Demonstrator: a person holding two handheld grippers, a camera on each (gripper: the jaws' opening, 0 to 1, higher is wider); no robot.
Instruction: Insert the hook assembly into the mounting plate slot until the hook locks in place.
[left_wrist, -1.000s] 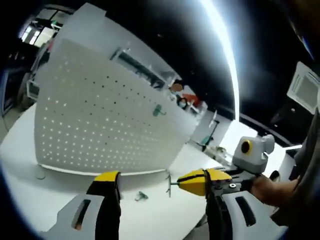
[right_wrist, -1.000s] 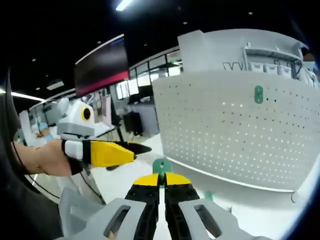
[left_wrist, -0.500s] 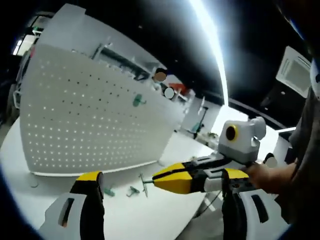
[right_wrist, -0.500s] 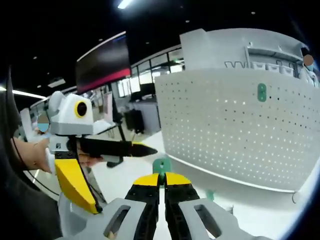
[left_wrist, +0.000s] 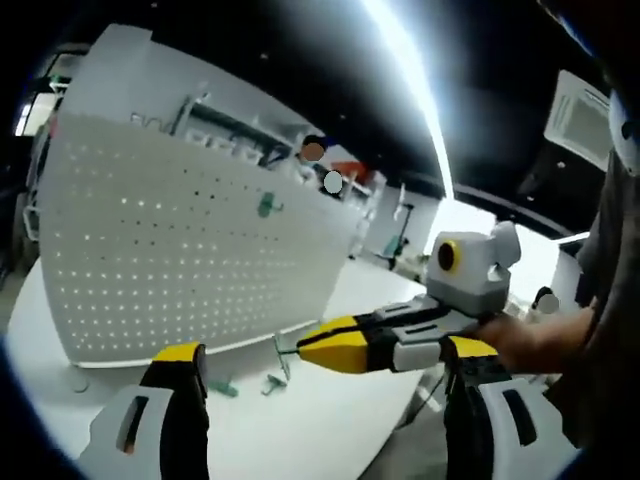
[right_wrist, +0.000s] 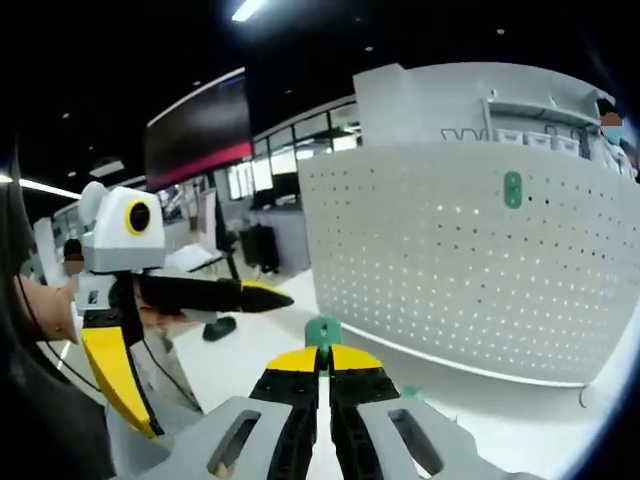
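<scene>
Right claw (right_wrist: 322, 362) clenched on my small green plastic hook assembly (right_wrist: 322, 331); I should align it squarely with a hole row of the white perforated mounting plate (right_wrist: 470, 270) before pressing home.

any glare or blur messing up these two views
Left gripper view: a ceiling light strip flares into a wide white streak, and the whole frame is soft. Right gripper view: sharper, evenly lit, with the pegboard bowed by the fisheye and light showing through its holes.
</scene>
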